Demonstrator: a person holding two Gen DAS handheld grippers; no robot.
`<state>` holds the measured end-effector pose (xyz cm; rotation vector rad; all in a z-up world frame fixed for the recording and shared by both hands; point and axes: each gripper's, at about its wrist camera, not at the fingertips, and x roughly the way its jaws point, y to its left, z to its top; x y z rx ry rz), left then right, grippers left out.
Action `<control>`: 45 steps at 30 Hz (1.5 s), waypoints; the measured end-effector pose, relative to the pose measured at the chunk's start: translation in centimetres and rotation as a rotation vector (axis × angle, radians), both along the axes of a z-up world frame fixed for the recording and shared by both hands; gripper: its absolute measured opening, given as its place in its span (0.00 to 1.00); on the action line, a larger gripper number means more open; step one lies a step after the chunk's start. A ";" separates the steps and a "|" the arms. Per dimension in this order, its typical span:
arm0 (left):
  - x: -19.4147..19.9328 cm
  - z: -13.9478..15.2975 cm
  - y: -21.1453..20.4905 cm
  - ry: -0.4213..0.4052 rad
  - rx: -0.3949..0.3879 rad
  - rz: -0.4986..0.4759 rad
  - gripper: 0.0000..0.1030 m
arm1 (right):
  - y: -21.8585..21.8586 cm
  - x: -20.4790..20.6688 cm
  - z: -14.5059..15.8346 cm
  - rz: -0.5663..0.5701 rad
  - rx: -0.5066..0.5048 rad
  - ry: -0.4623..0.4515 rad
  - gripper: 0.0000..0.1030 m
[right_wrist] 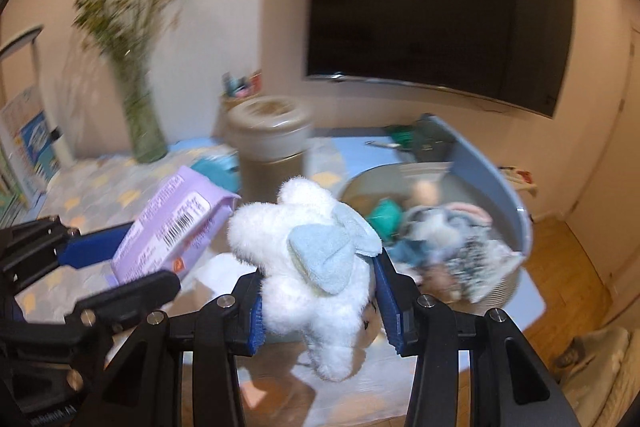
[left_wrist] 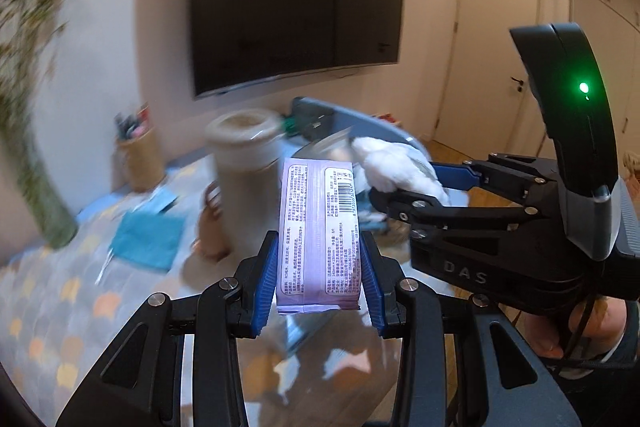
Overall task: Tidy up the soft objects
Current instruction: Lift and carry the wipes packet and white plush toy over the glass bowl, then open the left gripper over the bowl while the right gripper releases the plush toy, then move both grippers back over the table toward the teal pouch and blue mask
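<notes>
My left hand-held gripper [left_wrist: 319,267] is closed on the purple pack [left_wrist: 318,235] and holds it upright above the table [left_wrist: 52,307], and my right hand-held gripper [right_wrist: 318,301] is closed on the white plush [right_wrist: 308,259], just beside the pack and near the grey basket [right_wrist: 508,195], where other soft things already lie. I think the step in hand is to carry both to the basket, so I would bring the plush over the rim first and open only when it hangs inside. I would keep the pack away from the tall canister [left_wrist: 244,179] behind it and avoid that the two grippers touch.
</notes>
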<state>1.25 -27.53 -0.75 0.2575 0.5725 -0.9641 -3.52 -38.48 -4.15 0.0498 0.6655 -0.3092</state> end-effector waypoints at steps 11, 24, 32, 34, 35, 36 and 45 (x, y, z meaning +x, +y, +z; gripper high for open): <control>1.5 -0.7 -12.1 0.001 0.079 -0.060 0.34 | -14.3 -1.4 0.8 -0.225 0.175 -0.138 0.43; 4.4 -5.7 -18.2 0.043 0.134 -0.025 0.37 | -21.0 1.7 -1.7 -0.357 0.198 -0.078 0.48; 3.6 -5.4 -18.1 -0.019 0.131 -0.027 0.69 | -19.9 2.0 -0.6 -0.338 0.130 -0.096 0.71; 3.1 -5.2 -17.6 -0.015 0.130 -0.033 0.69 | -19.3 1.6 -0.3 -0.333 0.131 -0.097 0.71; 2.8 -5.1 -17.3 -0.011 0.126 -0.039 0.69 | -19.0 1.1 0.0 -0.333 0.131 -0.100 0.71; 2.5 -4.9 -16.9 -0.010 0.121 -0.042 0.69 | -18.7 0.4 0.2 -0.333 0.129 -0.109 0.71; -2.5 -2.2 -11.9 -0.048 0.049 -0.096 0.69 | -15.0 -3.8 2.0 -0.294 0.119 -0.139 0.71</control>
